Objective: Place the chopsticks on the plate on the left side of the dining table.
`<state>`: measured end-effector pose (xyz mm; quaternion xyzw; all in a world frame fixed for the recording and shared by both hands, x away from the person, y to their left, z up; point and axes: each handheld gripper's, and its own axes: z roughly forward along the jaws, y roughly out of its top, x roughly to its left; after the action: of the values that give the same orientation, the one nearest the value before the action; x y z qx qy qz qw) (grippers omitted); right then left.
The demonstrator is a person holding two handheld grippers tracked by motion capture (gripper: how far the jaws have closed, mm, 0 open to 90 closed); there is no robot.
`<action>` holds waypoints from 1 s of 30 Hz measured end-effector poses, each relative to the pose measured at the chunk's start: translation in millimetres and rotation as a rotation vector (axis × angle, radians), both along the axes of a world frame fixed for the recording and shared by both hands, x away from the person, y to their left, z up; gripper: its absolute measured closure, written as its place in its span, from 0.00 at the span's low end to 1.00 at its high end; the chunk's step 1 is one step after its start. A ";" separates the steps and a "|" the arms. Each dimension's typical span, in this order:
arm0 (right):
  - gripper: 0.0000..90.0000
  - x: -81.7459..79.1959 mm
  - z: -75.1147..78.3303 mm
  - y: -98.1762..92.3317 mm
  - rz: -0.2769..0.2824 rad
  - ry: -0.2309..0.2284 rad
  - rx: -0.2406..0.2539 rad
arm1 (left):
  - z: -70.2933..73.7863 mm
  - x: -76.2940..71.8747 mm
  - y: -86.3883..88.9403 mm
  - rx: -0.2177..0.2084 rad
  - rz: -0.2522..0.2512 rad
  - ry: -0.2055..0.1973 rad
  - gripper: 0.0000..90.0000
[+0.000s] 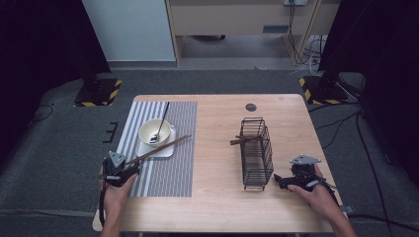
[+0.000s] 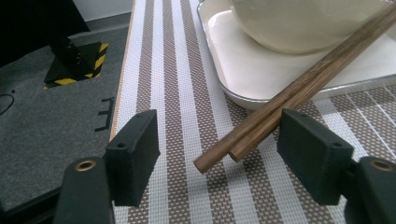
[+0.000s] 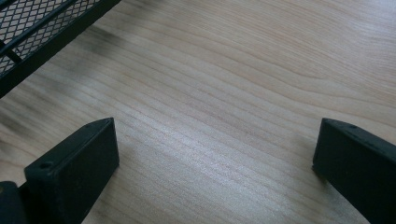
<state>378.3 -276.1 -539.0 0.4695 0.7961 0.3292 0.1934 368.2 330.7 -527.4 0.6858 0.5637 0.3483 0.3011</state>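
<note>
Left gripper fingers open around chopsticks propped on tray rim over mat, right gripper open, empty, on bench; off-centre squeeze could roll sticks out.

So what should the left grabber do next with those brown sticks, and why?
Probably close its jaws. In the left gripper view, the chopsticks lie between the open jaws of the left gripper, close to one pad and apart from the other, their far ends resting on the white tray. Nothing grips them yet, so squeezing comes before lifting.
</note>
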 end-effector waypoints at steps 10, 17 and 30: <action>0.00 -0.6 0.1 0.6 -0.005 0.002 0.004 | -0.3 2.6 0.2 0.030 -0.007 -0.014 0.34; 0.00 -0.6 0.1 0.5 -0.004 0.004 0.003 | 2.3 -1.2 3.8 0.031 -0.010 -0.013 0.34; 0.00 -0.6 0.1 0.4 -0.004 0.004 0.002 | -3.1 -0.9 4.8 0.056 -0.012 0.024 0.38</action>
<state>377.8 -275.7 -538.9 0.4716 0.7953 0.3287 0.1922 367.3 335.5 -530.6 0.7015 0.5529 0.3540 0.2773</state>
